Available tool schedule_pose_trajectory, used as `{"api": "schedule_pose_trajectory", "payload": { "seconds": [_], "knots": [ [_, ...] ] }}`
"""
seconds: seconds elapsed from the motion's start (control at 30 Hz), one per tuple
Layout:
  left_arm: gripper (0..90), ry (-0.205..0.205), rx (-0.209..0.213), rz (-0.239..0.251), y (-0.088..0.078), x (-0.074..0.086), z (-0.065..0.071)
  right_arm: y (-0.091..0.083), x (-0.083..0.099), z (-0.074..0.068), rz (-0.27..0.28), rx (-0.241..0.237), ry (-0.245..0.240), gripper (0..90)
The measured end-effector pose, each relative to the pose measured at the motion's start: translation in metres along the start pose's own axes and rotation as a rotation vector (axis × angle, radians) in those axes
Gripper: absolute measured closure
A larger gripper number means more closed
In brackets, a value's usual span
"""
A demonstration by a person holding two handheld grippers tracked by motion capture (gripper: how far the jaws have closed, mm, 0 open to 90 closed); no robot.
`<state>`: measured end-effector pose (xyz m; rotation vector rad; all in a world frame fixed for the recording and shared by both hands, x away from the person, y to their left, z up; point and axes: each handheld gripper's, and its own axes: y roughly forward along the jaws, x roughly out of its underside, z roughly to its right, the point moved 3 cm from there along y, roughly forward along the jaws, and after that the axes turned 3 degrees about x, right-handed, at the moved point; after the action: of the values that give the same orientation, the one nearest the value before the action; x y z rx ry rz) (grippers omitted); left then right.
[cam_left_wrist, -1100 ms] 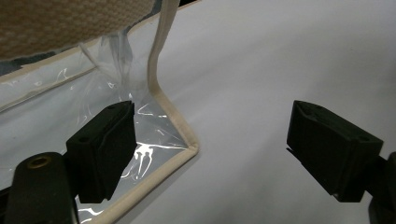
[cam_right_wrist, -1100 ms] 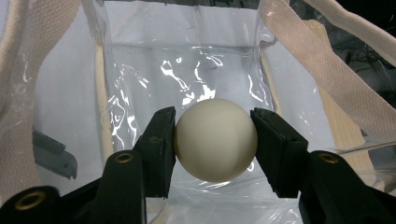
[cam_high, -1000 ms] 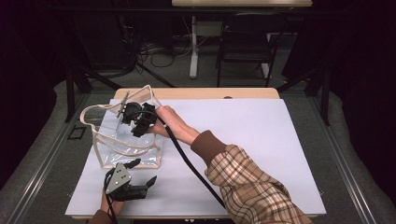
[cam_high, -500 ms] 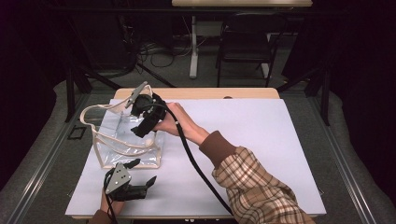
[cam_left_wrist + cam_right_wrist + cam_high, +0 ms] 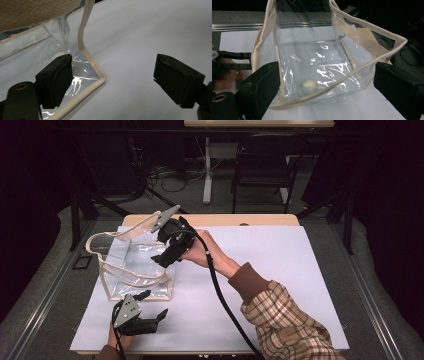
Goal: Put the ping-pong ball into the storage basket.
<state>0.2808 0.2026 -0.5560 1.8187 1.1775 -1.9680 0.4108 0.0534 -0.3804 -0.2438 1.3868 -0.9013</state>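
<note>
Your right claw (image 5: pixel 165 255), jaws just opened wide and holding nothing, hangs over the bag (image 5: pixel 312 65) at upper left because the ball (image 5: pixel 309 84) lies inside.

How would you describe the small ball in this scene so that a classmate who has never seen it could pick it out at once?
Start at the white table and find the clear plastic bag with cream trim and handles standing on its left part. Look down through the bag's open top to its floor, where a small ball lies. It is the one round, solid, cream-white thing there, behind see-through, glinting walls.
</note>
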Motion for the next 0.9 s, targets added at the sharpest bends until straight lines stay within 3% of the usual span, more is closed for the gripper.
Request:
{"api": "schedule_pose_trajectory", "payload": {
  "seconds": [0.9],
  "knots": [
    [15.9, 0.0, -0.006, -0.011, -0.002, 0.002, 0.001, -0.044, 0.052, 0.015, 0.034, 0.071, 0.051, 1.6]
  ]
}}
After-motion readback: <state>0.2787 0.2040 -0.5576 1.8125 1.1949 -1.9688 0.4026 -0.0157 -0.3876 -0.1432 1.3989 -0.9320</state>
